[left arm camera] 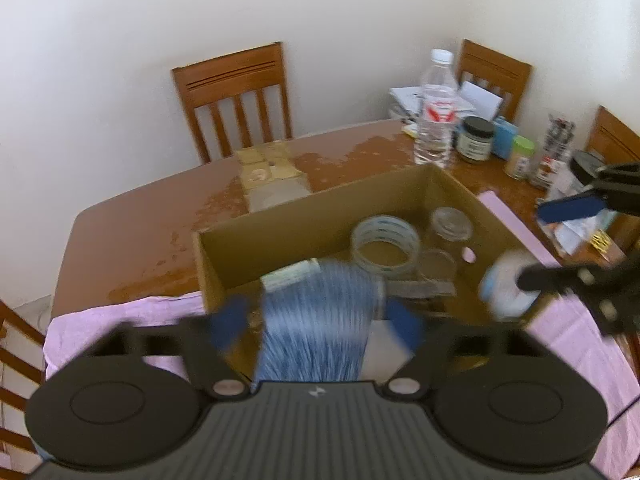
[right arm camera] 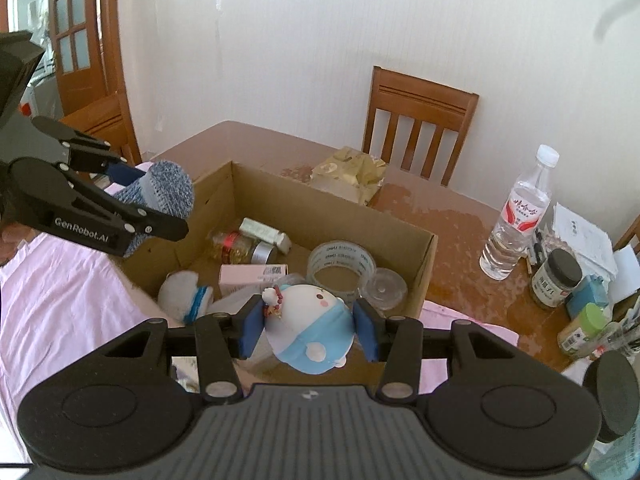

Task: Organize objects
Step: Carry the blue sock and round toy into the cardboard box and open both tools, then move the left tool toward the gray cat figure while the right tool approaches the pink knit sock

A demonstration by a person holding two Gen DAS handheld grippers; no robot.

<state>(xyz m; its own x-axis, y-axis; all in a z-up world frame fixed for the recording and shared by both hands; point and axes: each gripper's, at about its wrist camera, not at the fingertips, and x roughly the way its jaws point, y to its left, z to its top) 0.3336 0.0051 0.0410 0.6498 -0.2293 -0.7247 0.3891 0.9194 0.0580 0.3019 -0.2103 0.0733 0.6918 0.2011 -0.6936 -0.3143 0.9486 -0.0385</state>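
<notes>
The left gripper [left arm camera: 320, 322] has its blue pads spread wide on either side of a blue-and-white knitted sock [left arm camera: 320, 320]; the picture is blurred there, so whether the pads press on the sock cannot be told. In the right wrist view the sock [right arm camera: 164, 192] sticks out beyond that claw's fingers, over the near left corner of the cardboard box [right arm camera: 424, 264].

The right gripper [right arm camera: 308, 330] is clenched on a round white doll with a light blue cap [right arm camera: 308, 320], both pads against its sides, just above the box's near edge.

Ahead of the right claw, inside the box, lie a roll of clear tape [right arm camera: 340, 266], a clear round lid [right arm camera: 384, 286], a pink carton [right arm camera: 252, 274], a small gold-filled jar [right arm camera: 240, 248] and a white stuffed toy [right arm camera: 184, 294]. Beyond the box to the right stands a water bottle [right arm camera: 520, 216] on the wooden table [right arm camera: 460, 240]. A pink cloth [right arm camera: 60, 300] covers the table's near side.
</notes>
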